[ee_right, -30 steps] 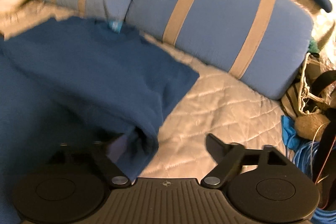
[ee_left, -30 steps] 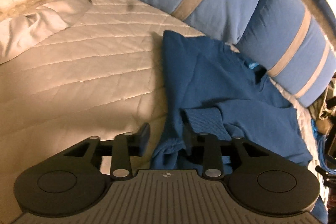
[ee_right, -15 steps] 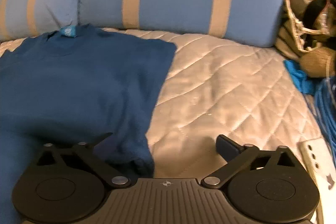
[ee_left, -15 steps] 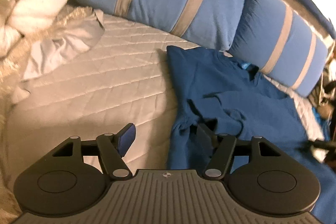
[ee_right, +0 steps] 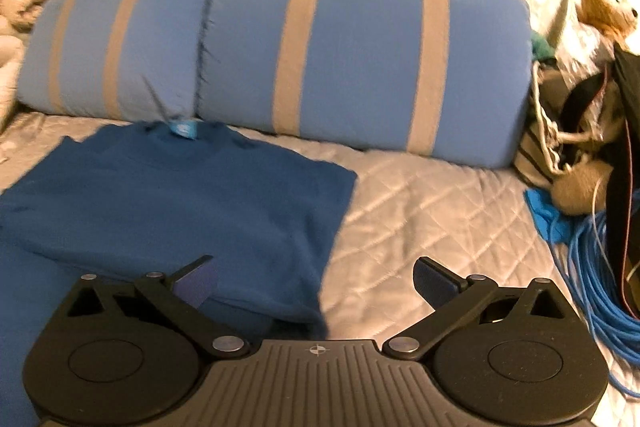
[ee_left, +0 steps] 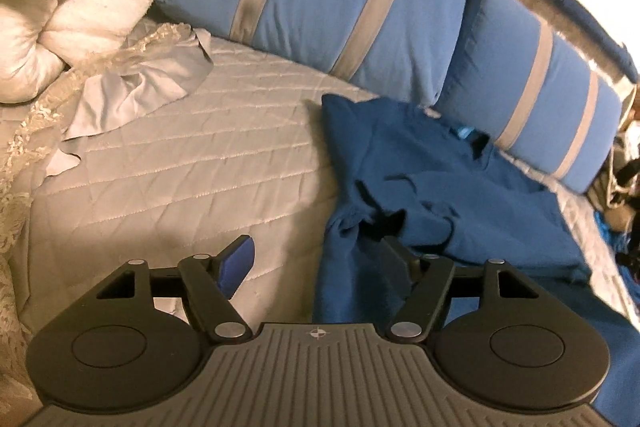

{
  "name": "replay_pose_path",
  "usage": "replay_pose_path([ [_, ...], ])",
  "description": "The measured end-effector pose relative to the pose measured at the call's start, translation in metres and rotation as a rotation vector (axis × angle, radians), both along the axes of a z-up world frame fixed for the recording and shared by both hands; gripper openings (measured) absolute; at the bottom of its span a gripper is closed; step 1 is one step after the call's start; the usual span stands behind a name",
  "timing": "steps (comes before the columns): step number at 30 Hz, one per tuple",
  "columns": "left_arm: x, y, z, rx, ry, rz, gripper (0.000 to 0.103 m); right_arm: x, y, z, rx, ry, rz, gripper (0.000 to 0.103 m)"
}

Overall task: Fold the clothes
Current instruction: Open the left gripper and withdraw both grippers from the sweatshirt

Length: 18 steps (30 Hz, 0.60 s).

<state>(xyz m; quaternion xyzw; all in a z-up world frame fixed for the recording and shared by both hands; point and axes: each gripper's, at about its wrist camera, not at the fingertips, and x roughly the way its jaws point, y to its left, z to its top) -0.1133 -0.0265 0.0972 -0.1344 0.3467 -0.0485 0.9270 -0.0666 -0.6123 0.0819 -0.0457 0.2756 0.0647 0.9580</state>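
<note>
- Since the blue sweater [ee_right: 172, 203] lies flat on the bed [ee_left: 192, 167] by the striped pillows [ee_right: 360, 55], your right gripper [ee_right: 316, 279] hangs released.
- Your left gripper [ee_left: 320, 255], jaws opening, grips nothing: the sleeve fold is laid.

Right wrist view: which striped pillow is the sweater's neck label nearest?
The left striped pillow: the neck label of the blue sweater lies at its lower right corner; the right pillow starts just beyond it.
</note>
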Motion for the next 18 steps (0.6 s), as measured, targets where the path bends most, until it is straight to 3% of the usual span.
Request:
replay_pose_path([
  [9, -0.022, 0.011, 0.019, -0.061, -0.064, -0.007, 0.069, -0.023, 0.011, 0.039, 0.001, -0.055, 0.042, 0.103],
  [18, -0.059, 0.039, 0.014, -0.160, -0.019, -0.090, 0.069, -0.082, -0.017, 0.080, 0.017, -0.073, 0.078, 0.103],
])
